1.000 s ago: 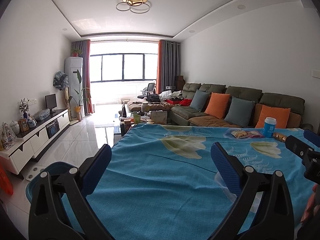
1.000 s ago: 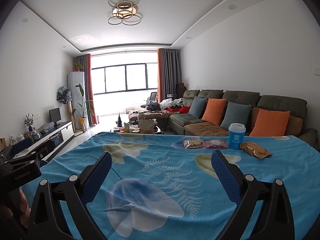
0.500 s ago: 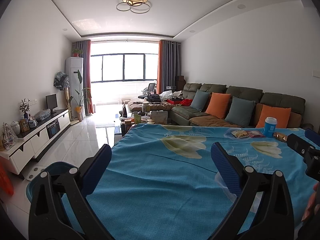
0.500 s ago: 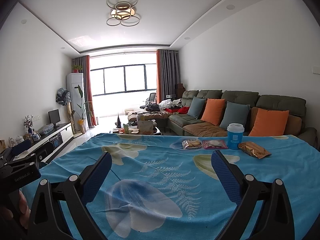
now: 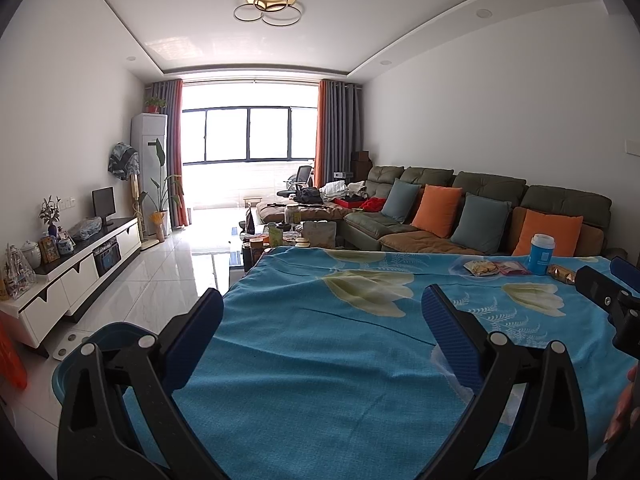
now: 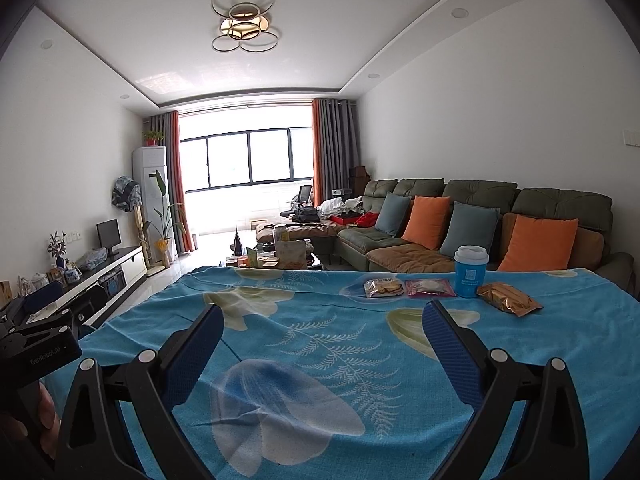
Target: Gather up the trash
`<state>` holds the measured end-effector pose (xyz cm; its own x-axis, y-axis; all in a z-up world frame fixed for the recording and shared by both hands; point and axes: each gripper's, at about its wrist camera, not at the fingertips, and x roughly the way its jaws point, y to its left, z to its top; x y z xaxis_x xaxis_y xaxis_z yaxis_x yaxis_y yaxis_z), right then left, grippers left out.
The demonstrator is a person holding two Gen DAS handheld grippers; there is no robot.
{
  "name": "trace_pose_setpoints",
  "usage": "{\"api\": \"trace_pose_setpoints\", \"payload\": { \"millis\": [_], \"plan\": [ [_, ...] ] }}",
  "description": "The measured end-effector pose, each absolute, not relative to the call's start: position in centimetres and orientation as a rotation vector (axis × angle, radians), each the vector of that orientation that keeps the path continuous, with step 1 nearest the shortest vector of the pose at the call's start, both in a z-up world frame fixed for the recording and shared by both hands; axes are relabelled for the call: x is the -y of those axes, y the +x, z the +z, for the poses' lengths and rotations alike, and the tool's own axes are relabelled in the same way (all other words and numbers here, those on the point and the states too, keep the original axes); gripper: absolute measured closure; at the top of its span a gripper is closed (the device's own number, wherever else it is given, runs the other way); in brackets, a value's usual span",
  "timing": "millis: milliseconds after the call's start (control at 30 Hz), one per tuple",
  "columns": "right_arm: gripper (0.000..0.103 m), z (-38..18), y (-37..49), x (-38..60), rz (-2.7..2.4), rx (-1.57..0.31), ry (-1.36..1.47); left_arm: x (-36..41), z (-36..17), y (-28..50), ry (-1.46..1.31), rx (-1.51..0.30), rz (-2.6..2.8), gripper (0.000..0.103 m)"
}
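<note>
Presently, we record the following.
Tabletop (image 6: 580,360): we find it draped in a blue floral cloth, with all trash set in a row along its far right part, in front of the sofa (image 6: 480,208).
Blue cup (image 6: 470,272): we note it upright, white lid on top, long axis vertical, standing between the pink packet and the gold wrapper.
Gold wrapper (image 6: 508,299): lying flat just right of the cup; its long axis runs diagonally, the far end toward the cup and the near end toward the right edge of the cloth.
Pink packet (image 6: 429,288): flat, long axis across the view, just left of the cup.
Biscuit packet (image 6: 383,288): flat, long axis across the view, just beside the pink packet on its left.
Right claw (image 6: 322,338): we see both blue pads spread wide with nothing between them, held low over the near cloth and pointing along the tabletop; the trash lies well ahead and to its right.
Left claw (image 5: 322,322): spread wide and empty, level over the left part of the cloth, aimed toward the window (image 5: 246,132).
Blue bin (image 5: 100,336): on the floor beside the tabletop's left edge, partly hidden behind the left claw's finger.
Hands: we make out only fingertips at the frame edges.
</note>
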<state>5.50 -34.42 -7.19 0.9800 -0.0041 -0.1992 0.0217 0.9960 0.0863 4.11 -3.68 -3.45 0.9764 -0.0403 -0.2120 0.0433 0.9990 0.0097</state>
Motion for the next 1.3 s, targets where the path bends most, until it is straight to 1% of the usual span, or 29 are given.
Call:
{"api": "trace_pose_setpoints", "payload": {
  "millis": [1300],
  "plan": [
    [0.007,-7.22,5.65,34.49,-0.014,-0.202,0.088,3.34,-3.86,4.35,0.014,-0.217,-0.034,0.006]
  ]
}}
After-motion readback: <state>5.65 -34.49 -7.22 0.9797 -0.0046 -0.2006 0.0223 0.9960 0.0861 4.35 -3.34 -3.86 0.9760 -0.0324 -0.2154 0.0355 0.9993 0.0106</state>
